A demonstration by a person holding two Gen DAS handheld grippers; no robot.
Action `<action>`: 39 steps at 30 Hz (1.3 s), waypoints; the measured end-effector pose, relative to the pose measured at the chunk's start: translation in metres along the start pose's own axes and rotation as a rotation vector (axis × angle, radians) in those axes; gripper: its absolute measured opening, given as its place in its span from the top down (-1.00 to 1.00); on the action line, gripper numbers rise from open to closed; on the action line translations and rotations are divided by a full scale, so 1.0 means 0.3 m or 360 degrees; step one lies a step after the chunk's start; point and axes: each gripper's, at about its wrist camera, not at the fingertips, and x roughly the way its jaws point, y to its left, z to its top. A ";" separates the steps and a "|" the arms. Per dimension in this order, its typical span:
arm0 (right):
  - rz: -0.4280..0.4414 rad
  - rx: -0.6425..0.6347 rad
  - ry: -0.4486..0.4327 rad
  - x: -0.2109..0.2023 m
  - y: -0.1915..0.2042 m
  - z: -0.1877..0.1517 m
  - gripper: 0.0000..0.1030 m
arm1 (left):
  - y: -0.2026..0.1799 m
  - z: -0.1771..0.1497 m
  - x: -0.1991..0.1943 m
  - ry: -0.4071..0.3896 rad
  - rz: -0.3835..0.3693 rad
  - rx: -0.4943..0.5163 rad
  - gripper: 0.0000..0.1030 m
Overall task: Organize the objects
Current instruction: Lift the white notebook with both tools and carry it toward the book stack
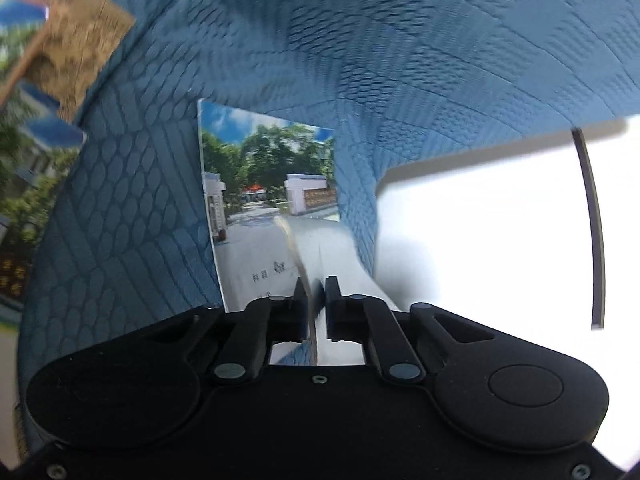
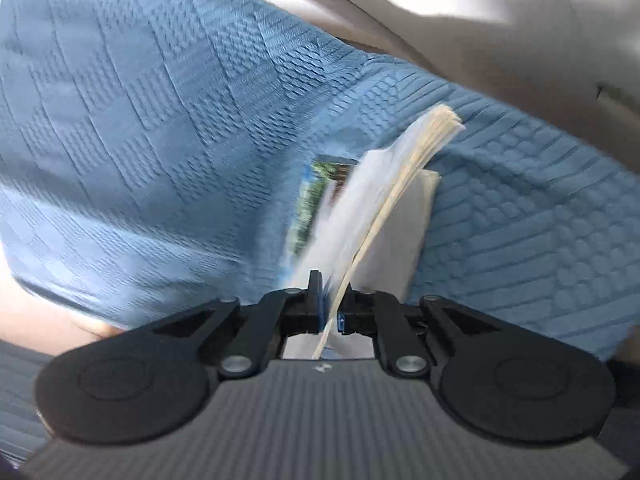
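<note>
You are holding 1 thin booklet with a glossy photo cover of trees and a gate [image 1: 272,184] at the centre of the left wrist view, its lower edge pinched in your left gripper [image 1: 316,300], whose jaws are standing narrow on it. In the right wrist view, your right gripper [image 2: 330,300] is clamping a second cream-paged booklet [image 2: 384,200], pages fanning toward the upper right. A blue quilted textured cloth [image 1: 360,40] is lying behind both. More photo-covered booklets [image 1: 24,140] are showing at the left edge, blurred.
</note>
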 end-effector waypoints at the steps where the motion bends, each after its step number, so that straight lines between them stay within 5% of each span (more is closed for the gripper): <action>1: -0.0024 -0.0024 0.0001 -0.003 0.010 -0.011 0.82 | -0.014 -0.005 -0.018 -0.0005 0.0013 0.0031 0.92; 10: -0.0038 -0.0150 -0.0042 -0.086 0.109 -0.063 0.82 | -0.147 -0.038 -0.199 -0.0042 0.0013 0.0218 0.95; 22: 0.0188 -0.0272 -0.0023 -0.156 0.352 -0.057 0.82 | -0.294 0.017 -0.548 -0.0199 -0.0022 0.0353 0.95; 29: 0.0350 -0.0365 0.0024 -0.176 0.518 -0.091 0.82 | -0.303 0.062 -0.799 -0.0302 -0.0115 0.0336 0.95; 39: 0.0442 -0.0506 0.0169 -0.134 0.717 -0.195 0.82 | -0.187 0.069 -1.065 -0.0443 -0.0102 0.0332 0.94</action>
